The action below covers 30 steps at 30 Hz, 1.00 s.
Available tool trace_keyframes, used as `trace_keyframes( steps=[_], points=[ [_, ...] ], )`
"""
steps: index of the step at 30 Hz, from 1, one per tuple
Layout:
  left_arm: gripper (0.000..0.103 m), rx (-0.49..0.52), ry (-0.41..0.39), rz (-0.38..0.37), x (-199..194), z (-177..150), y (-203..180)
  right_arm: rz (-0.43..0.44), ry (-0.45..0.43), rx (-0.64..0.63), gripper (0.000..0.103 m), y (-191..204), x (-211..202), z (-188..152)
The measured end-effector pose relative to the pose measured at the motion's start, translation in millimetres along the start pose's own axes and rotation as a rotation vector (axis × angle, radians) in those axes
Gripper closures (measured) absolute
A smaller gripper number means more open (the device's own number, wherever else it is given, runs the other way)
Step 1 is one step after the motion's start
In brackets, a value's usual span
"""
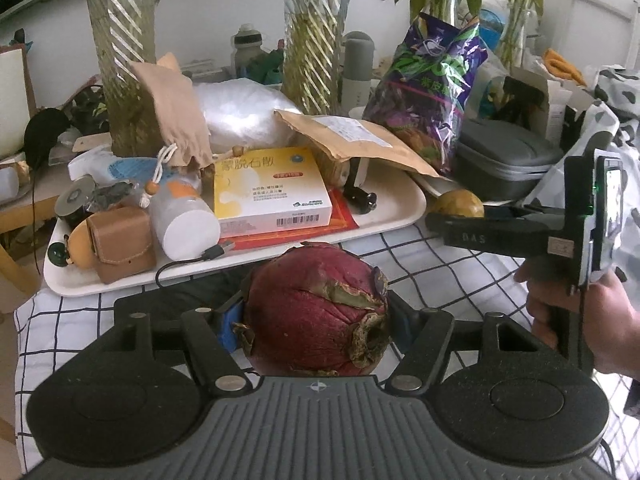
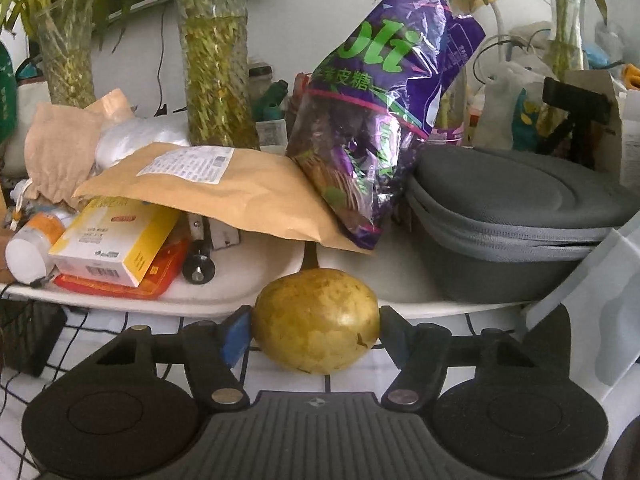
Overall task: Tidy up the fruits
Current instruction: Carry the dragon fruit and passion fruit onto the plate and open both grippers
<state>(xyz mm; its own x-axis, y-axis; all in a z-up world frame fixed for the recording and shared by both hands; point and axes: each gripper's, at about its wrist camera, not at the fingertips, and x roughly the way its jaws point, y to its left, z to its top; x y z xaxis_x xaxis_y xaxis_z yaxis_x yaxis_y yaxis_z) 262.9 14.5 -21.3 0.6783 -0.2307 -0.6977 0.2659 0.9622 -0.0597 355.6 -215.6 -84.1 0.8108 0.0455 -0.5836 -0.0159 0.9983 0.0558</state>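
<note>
My left gripper [image 1: 316, 316] is shut on a dark red dragon fruit [image 1: 316, 308] with dry brown scales, held above the checked cloth in front of the white tray [image 1: 396, 216]. My right gripper [image 2: 316, 336] is shut on a round yellow-green fruit [image 2: 316, 320] with brown specks, held just before the tray's front edge. In the left wrist view the right gripper [image 1: 444, 220] shows at the right with the yellow fruit [image 1: 460, 204] in its jaws, a hand on its handle.
The tray [image 2: 224, 300] holds a yellow-white medicine box [image 1: 268, 188], a white bottle [image 1: 184, 220], a brown pouch [image 1: 120, 244] and a kraft envelope [image 2: 216, 188]. Behind stand glass vases with bamboo [image 1: 312, 40], a purple bag [image 2: 380, 120] and a grey case [image 2: 516, 216]. A black cable [image 1: 180, 268] lies by the tray.
</note>
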Motion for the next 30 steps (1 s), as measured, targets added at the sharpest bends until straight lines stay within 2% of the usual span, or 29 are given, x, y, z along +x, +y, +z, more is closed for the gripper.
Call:
trace_keyframes(
  steps=[10,18,30],
  points=[
    [0.036,0.027,-0.005,-0.023,-2,-3,-11,0.04,-0.003,-0.014,0.036,3,-28,9],
    [0.036,0.035,-0.005,-0.018,-14,-10,-19,0.089,-0.025,-0.074,0.036,11,-76,10],
    [0.036,0.029,-0.017,-0.026,-47,-25,-33,0.161,-0.016,-0.07,0.036,7,-150,-1]
  ],
)
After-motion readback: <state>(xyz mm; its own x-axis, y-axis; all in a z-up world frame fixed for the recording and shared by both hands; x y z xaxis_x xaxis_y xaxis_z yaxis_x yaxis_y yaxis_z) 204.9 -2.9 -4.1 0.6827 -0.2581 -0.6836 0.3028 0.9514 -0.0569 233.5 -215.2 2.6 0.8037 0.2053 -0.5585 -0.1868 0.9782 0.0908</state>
